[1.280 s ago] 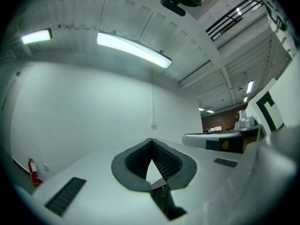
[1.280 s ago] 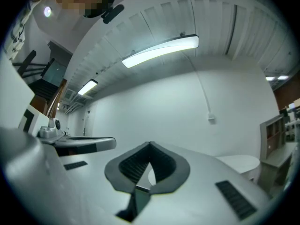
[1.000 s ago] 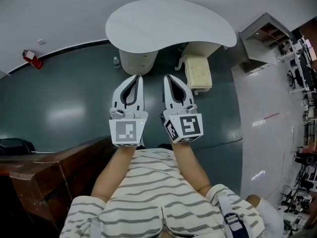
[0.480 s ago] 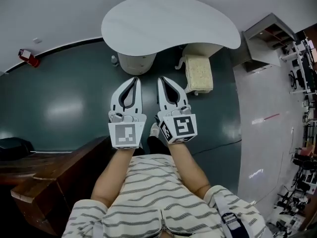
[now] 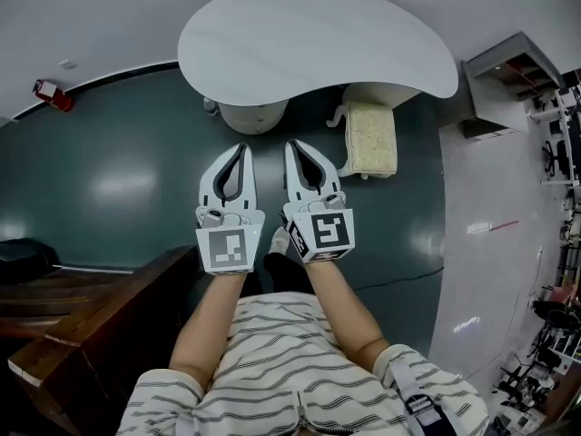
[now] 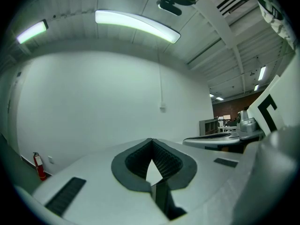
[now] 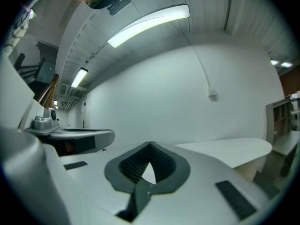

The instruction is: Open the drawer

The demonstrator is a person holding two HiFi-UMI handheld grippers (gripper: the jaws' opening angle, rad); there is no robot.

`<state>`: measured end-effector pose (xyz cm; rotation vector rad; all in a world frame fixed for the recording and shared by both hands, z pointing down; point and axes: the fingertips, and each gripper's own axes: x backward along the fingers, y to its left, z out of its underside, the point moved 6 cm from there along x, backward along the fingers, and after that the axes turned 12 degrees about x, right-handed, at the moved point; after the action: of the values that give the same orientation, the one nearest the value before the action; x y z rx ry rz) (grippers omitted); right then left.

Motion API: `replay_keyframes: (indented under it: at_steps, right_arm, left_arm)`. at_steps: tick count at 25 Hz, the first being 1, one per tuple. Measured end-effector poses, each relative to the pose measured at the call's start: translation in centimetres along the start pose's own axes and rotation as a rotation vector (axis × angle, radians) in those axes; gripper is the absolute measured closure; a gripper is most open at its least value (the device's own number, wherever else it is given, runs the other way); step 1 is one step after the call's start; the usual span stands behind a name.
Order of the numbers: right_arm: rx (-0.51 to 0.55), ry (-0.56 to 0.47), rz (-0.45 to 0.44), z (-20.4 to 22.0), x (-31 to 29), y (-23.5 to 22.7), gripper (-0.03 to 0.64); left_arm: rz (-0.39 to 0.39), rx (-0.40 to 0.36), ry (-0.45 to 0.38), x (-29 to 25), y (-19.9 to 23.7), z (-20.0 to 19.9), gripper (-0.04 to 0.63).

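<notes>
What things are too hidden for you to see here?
Drawer: none shows in any view.
Wooden furniture: cut off by the head view's lower-left edge.
Table base: mostly hidden under the tabletop, head view.
Shelf contents: too small, head view's right edge.

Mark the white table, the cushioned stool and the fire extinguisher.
white table (image 5: 309,39): head view, bare tabletop.
cushioned stool (image 5: 372,141): head view, seat cushion.
fire extinguisher (image 5: 50,94): head view, red body.

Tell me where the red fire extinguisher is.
In the head view, the red fire extinguisher sits at the upper left, where dark floor meets white wall, left of the white table.
</notes>
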<state>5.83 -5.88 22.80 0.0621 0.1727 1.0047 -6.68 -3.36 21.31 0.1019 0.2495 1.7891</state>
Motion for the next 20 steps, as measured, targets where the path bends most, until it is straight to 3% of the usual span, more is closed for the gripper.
replay_keyframes:
  at_steps: [7,20]
  right_arm:
    - [-0.021,0.039,0.007,4.9,-2.4,-1.7,0.608]
    - [-0.026,0.069,0.082,15.0,-9.2,-1.5,0.609]
  left_arm:
    - [-0.043,0.002,0.01,-3.0,0.5,3.8,0.591]
    - [-0.024,0.018,0.069,-8.3,5.6,13.5,0.591]
